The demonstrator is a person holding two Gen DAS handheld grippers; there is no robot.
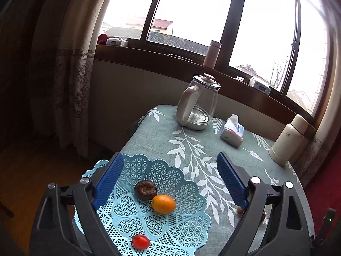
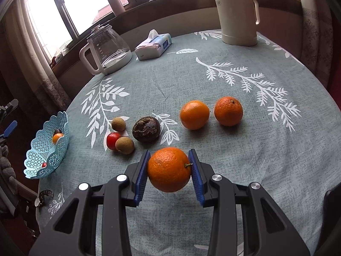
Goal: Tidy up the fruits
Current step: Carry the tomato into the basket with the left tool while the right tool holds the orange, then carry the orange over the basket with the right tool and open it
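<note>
My right gripper (image 2: 169, 157) is shut on a large orange (image 2: 169, 169), held low over the teal tablecloth near the front edge. Beyond it lie two more oranges (image 2: 194, 114) (image 2: 228, 111), a dark brown wrinkled fruit (image 2: 146, 129), a red tomato (image 2: 112, 140) and two tan longans (image 2: 118, 124) (image 2: 124, 145). The light blue lattice basket (image 2: 42, 149) stands at the table's left edge. My left gripper (image 1: 170, 179) hangs open above that basket (image 1: 166, 166). The basket holds a dark brown fruit (image 1: 145, 189), a small orange fruit (image 1: 163, 204) and a red tomato (image 1: 140, 242).
A glass kettle (image 2: 106, 49), a tissue pack (image 2: 153, 45) and a cream thermos (image 2: 236, 12) stand along the table's far side by the windowsill. A wristwatch (image 2: 43, 197) lies at the front left edge. Curtains hang at both sides.
</note>
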